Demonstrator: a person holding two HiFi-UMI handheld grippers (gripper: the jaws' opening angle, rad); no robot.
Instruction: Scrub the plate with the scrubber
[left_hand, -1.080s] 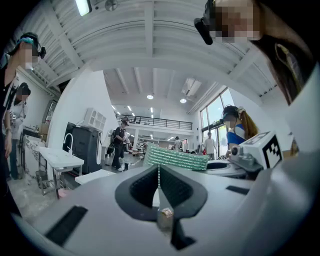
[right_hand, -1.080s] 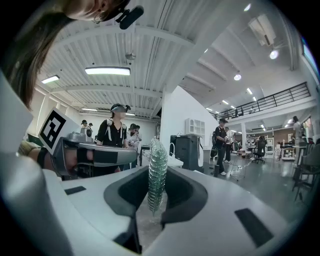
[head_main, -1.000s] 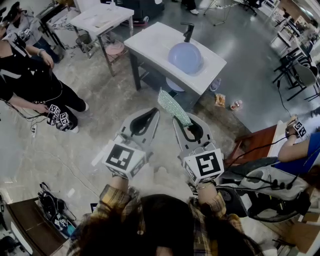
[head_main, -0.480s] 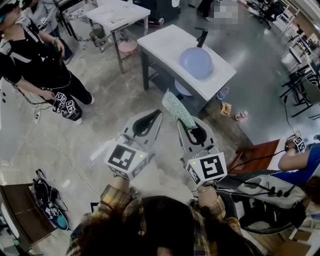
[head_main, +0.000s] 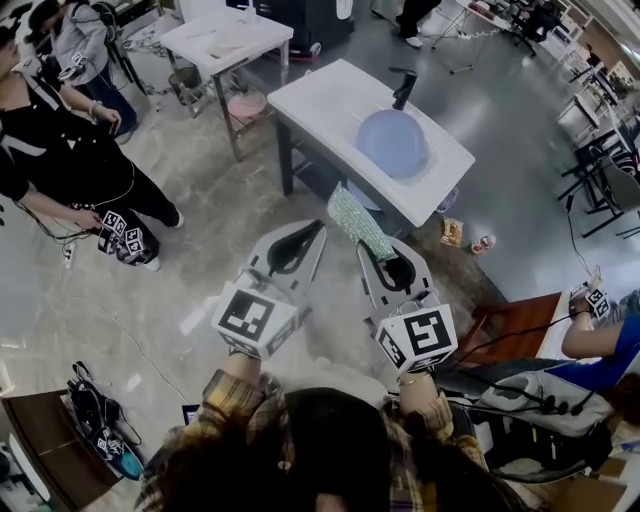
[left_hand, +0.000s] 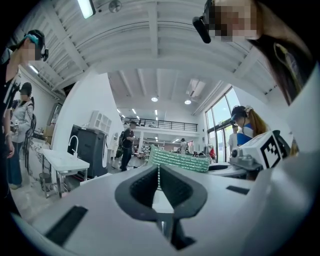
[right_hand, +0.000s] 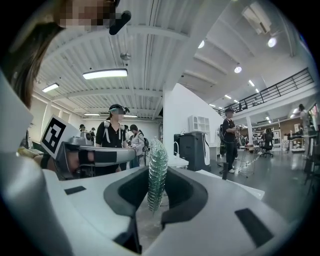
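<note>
A pale blue plate (head_main: 393, 142) lies in the sink of a white table (head_main: 320, 100) ahead, beside a black tap (head_main: 404, 88). My right gripper (head_main: 380, 247) is shut on a green sparkly scrubber (head_main: 358, 222), which sticks out forward and left from its tips. In the right gripper view the scrubber (right_hand: 158, 160) stands on edge between the pads of that gripper (right_hand: 156, 192). To its left my left gripper (head_main: 318, 228) is shut with nothing in it; its own view shows the left gripper (left_hand: 159, 172) with jaws together and the scrubber (left_hand: 180, 161) beyond. Both are short of the table.
A person in black (head_main: 60, 150) stands at the left, holding other grippers. A second white table (head_main: 215, 35) stands behind, with a pink stool (head_main: 245, 103) under it. Snack packets (head_main: 452, 232) lie on the floor by the sink table. A seated person (head_main: 600, 330) is at the right.
Both grippers have moved toward the sink table, which now looks nearer and larger. Their pose and the grip on the scrubber are unchanged.
</note>
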